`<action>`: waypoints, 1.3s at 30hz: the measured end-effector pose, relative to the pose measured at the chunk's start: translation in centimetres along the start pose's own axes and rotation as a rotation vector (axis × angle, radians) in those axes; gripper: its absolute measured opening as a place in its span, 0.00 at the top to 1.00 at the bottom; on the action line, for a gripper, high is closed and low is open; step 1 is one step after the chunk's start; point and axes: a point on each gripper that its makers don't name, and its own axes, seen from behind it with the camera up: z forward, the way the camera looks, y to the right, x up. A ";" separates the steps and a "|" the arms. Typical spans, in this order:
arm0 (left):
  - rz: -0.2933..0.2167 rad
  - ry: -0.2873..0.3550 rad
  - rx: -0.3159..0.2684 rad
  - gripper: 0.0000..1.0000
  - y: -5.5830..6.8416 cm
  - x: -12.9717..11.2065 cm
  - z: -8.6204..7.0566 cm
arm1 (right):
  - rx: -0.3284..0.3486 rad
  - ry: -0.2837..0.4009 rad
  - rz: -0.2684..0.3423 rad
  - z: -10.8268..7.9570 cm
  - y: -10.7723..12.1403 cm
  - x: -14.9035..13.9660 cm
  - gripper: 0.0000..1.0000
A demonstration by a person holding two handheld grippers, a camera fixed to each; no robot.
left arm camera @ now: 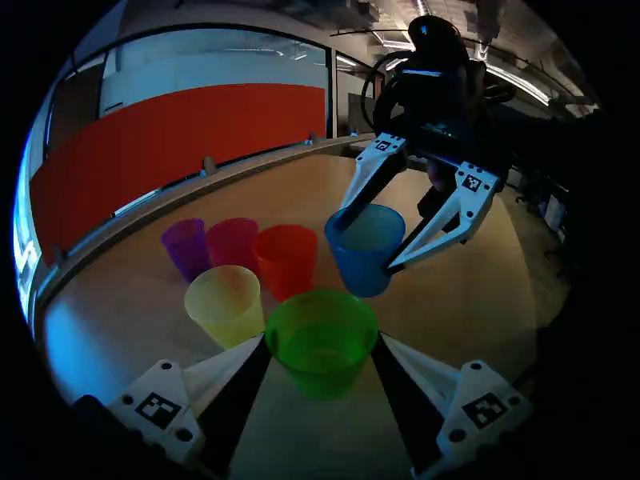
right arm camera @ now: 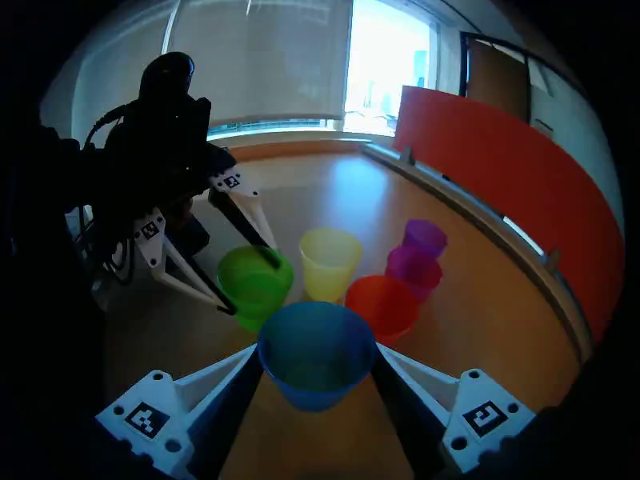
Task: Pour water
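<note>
No words, numbers or brands can be read. The only signs are black-and-white square markers (left arm camera: 158, 410) at the base of each finger of the left gripper (left arm camera: 320, 344) and right gripper (right arm camera: 317, 352), without legible characters.

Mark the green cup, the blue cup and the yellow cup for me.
green cup (left arm camera: 322, 380), left gripper view, lower front wall.
blue cup (right arm camera: 316, 392), right gripper view, lower front wall.
yellow cup (right arm camera: 328, 280), right gripper view, side wall below the rim.
</note>
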 end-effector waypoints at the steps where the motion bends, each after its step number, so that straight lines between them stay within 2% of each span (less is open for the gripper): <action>1: 0.000 0.000 0.000 0.14 0.0 0.0 0.0 | 0.001 -0.001 0.000 0.1 0.0 0.0 0.08; 14: 0.006 -0.002 0.002 0.14 0.0 -0.6 0.4 | 0.012 -0.014 -0.018 0.6 -0.4 -0.3 0.08; 39: 0.024 -0.009 0.011 0.14 0.2 -1.4 0.0 | 0.035 -0.043 -0.031 1.8 -1.2 -1.5 0.08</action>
